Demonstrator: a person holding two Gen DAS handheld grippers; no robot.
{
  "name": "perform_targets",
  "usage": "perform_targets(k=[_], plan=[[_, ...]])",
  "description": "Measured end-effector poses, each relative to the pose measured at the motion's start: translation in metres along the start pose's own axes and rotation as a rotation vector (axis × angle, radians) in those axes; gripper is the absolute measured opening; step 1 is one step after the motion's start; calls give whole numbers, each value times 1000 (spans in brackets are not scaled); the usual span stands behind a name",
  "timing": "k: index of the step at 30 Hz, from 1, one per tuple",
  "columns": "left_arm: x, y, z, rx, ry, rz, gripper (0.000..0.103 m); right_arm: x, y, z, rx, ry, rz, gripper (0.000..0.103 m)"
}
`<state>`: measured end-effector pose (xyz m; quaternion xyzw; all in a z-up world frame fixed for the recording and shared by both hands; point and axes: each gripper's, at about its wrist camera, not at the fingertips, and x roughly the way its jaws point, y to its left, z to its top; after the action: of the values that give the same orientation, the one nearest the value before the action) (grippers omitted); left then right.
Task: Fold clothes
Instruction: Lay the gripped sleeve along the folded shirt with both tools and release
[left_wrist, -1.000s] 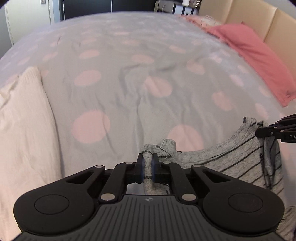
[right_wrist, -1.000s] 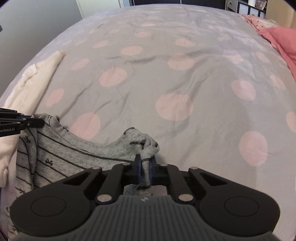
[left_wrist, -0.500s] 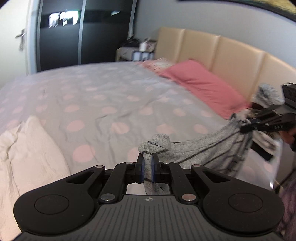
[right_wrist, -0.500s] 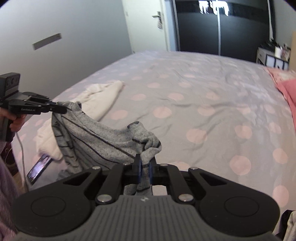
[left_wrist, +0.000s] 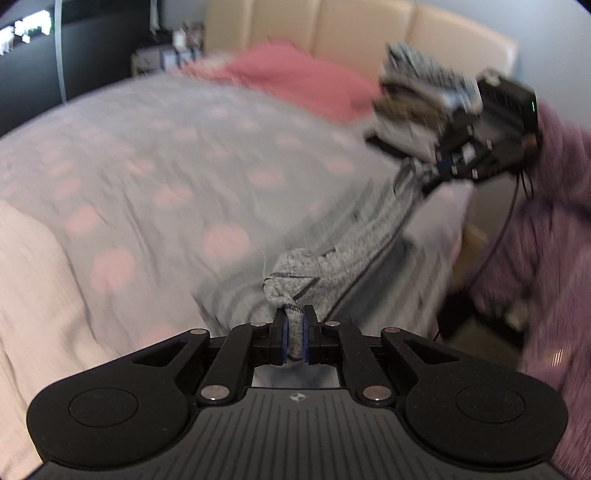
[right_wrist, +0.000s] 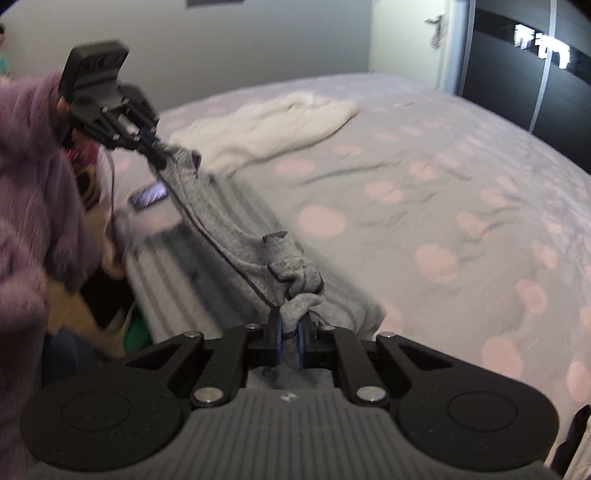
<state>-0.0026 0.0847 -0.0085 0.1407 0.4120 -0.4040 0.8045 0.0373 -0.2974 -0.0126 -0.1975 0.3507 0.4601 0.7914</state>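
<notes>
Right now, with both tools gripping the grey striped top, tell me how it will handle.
Probably floppy: the grey striped top sags between the left tool and right tool. Likely light: small pinches hold it. The bunched knit suggests it won't slip easily.

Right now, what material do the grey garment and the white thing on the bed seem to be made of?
The grey garment looks like a soft knit, perhaps cotton jersey: heathered, matte, with thin dark stripes, and it drapes limply between the left gripper and right gripper. The white thing looks like a thicker, fluffy textile, maybe a towel or a knit; blur leaves that open.
</notes>
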Motion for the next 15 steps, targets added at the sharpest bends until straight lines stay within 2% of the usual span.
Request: perform_targets(k=[6,11,12,15], plan=[[37,-15,-20,95,146,-8,5,30,19,-25,-81,142,54,9],[49,-32,-30,211,202,27,6,49,33,-37,-140,214,69,10],[49,-35,-31,231,204,28,6,49,35,-38,-146,222,75,12],[47,-43,-34,283,208,28,8,49,40,-38,-164,246,94,26]])
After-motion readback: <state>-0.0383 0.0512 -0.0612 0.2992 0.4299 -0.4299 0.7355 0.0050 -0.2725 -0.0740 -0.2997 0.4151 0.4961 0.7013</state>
